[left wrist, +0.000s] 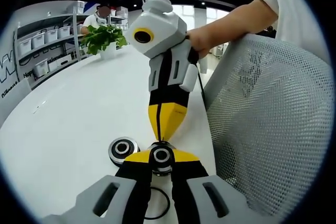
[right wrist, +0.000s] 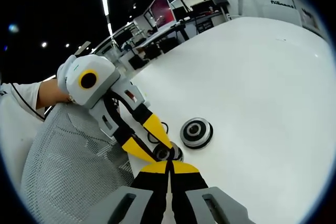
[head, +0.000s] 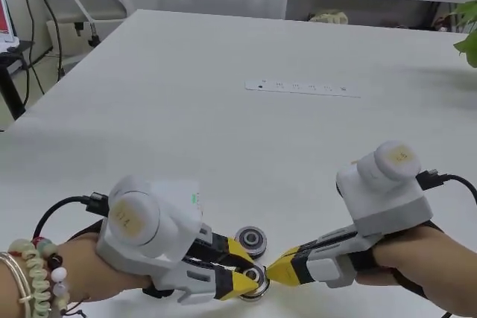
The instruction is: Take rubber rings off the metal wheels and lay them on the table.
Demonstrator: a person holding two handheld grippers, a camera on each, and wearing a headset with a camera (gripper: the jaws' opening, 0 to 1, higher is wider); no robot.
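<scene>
Left gripper (head: 252, 273) jaws clamped, right gripper (head: 273, 272) jaws closed, tips touching

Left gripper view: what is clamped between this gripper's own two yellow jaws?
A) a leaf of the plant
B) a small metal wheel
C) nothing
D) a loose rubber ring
B: the left gripper has its jaws closed on both sides of a metal wheel, while a second wheel lies free on the table.

One metal wheel (head: 251, 240), dark-rimmed, lies flat near the table's near edge; a second wheel (left wrist: 161, 157) sits clamped in the left gripper (left wrist: 160, 152); a loose black rubber ring (left wrist: 157, 218) lies flat beside them.
</scene>
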